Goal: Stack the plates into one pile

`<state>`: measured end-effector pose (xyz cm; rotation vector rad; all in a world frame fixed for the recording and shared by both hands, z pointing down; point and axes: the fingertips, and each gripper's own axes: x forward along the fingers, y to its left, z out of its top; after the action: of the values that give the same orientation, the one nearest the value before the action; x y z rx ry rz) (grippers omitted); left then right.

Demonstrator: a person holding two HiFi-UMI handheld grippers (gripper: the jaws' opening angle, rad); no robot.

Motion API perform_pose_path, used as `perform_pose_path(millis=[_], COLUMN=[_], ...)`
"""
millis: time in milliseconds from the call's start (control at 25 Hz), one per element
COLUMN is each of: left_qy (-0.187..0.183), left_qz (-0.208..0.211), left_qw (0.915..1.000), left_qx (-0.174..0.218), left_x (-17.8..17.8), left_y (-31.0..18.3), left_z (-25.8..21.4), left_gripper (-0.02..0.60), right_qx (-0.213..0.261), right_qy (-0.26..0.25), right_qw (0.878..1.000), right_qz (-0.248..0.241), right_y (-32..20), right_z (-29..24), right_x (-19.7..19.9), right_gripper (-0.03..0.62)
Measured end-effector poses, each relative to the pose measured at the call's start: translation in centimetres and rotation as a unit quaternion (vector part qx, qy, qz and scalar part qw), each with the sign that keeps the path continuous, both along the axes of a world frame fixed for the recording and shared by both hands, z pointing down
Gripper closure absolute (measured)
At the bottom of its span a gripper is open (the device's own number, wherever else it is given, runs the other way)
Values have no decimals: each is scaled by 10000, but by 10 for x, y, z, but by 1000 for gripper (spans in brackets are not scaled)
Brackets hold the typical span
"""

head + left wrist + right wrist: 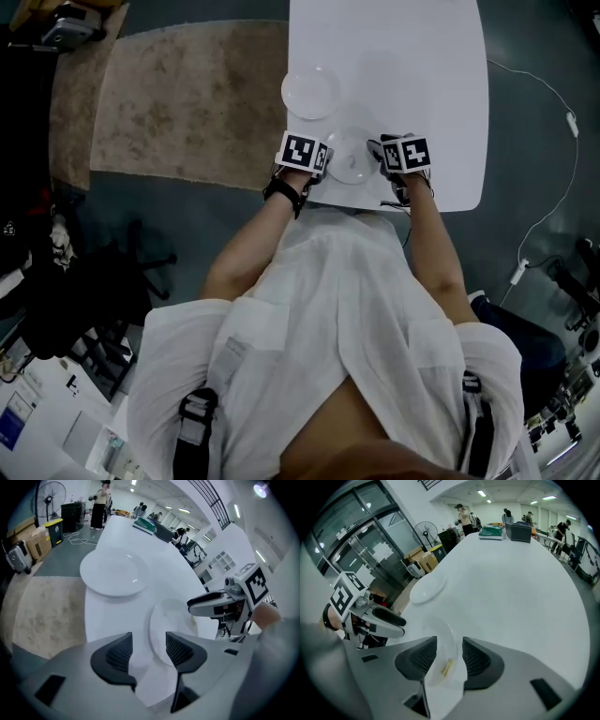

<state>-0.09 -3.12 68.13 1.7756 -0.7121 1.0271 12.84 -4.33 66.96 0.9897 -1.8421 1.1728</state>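
While their jaws stood wide, not pinching, the left gripper (149, 653) and right gripper (449, 657) sat on each side of the near plate (352, 164), mid-frame in the head view. It seemed best to pinch both sides evenly, lift it flat, then lower it onto the far plate (310, 92), just up-left.

Both forearms (248, 246) reach forward side by side. The left gripper (325, 159) and right gripper (380, 153) tip steeply downward (marker cubes uppermost), tips turned toward each other, each with its fingers (117, 654) spread wide apart.
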Motion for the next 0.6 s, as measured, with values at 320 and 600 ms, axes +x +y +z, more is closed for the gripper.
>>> perform_pose_path(millis=[320,600], left_qy=[-223,-383], left_qz=[163,43], left_qw=[9994,9990], left_qx=[186,245], left_x=[15,20], left_y=[10,10], left_z=[6,8], left_gripper=[373,474], right_qx=[-232,-250], right_qy=[-65,-62], right_qw=[9995,9992], right_qz=[191,305], right_y=[23,22], right_z=[13,10], right_x=[2,0], right_gripper=[407,410])
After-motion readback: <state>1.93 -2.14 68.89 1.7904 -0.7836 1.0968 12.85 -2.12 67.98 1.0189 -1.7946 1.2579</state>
